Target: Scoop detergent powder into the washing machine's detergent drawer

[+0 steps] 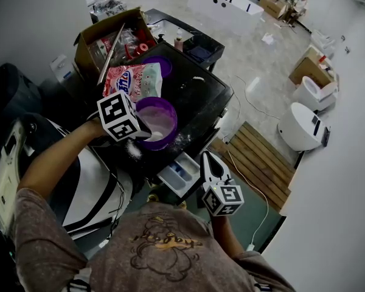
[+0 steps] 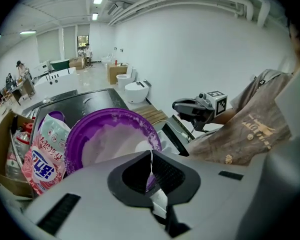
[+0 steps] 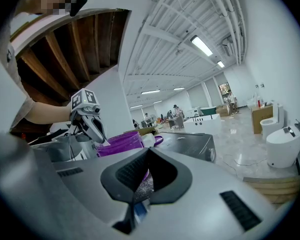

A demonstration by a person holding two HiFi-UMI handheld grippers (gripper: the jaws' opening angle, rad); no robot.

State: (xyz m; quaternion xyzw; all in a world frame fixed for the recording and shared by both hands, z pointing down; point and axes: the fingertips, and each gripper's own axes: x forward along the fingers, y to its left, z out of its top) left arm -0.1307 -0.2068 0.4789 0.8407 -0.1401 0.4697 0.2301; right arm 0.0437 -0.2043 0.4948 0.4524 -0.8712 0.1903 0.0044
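Observation:
A purple bowl (image 1: 161,117) of white detergent powder stands on the black washing machine top (image 1: 201,96). My left gripper (image 1: 147,129) hovers at its near-left rim, shut on the thin handle of a white scoop (image 2: 142,146) whose bowl rests in the powder. In the left gripper view the jaws (image 2: 151,155) pinch that handle. The detergent drawer (image 1: 179,174) is pulled out from the machine's front, below the bowl. My right gripper (image 1: 205,157) hangs just right of the drawer with its jaws together and nothing in them. The pink detergent bag (image 1: 134,81) lies behind the bowl.
A purple lid (image 1: 160,64) and an open cardboard box (image 1: 106,41) of bottles sit at the back. Spilled powder (image 1: 134,152) dusts the machine's front edge. A white appliance (image 1: 91,181) stands to the left; a wooden pallet (image 1: 255,160) and toilets (image 1: 301,126) are to the right.

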